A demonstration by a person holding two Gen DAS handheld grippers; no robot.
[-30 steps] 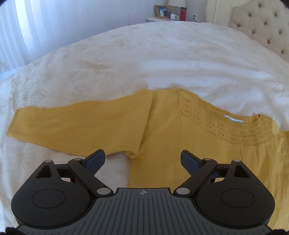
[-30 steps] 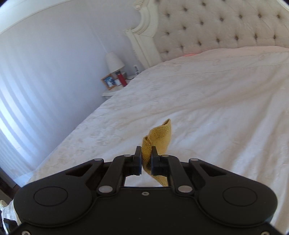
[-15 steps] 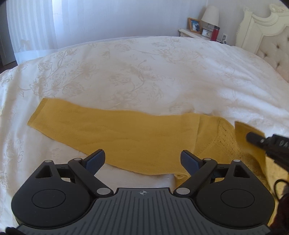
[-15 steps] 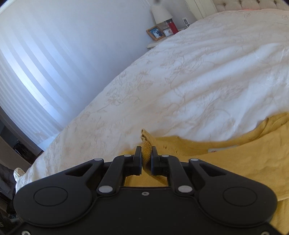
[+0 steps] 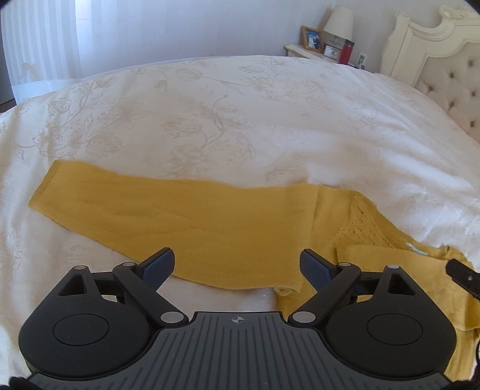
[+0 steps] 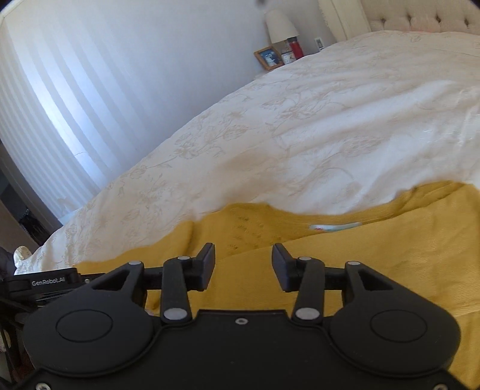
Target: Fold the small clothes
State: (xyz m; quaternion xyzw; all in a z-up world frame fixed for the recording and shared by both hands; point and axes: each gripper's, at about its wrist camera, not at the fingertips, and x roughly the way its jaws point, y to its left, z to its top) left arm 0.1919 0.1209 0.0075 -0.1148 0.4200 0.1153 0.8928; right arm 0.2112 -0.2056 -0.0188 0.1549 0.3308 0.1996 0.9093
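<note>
Sweater [image 5: 210, 222] flat on bed [image 5: 240, 114] | left jaws wide, empty | right jaws opening, empty

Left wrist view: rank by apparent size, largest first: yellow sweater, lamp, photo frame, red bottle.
1. Yellow sweater, by far the largest, but also nearest the camera.
2. Lamp.
3. Photo frame.
4. Red bottle.
Frame and bottle look close in size; that order is unsure.
</note>
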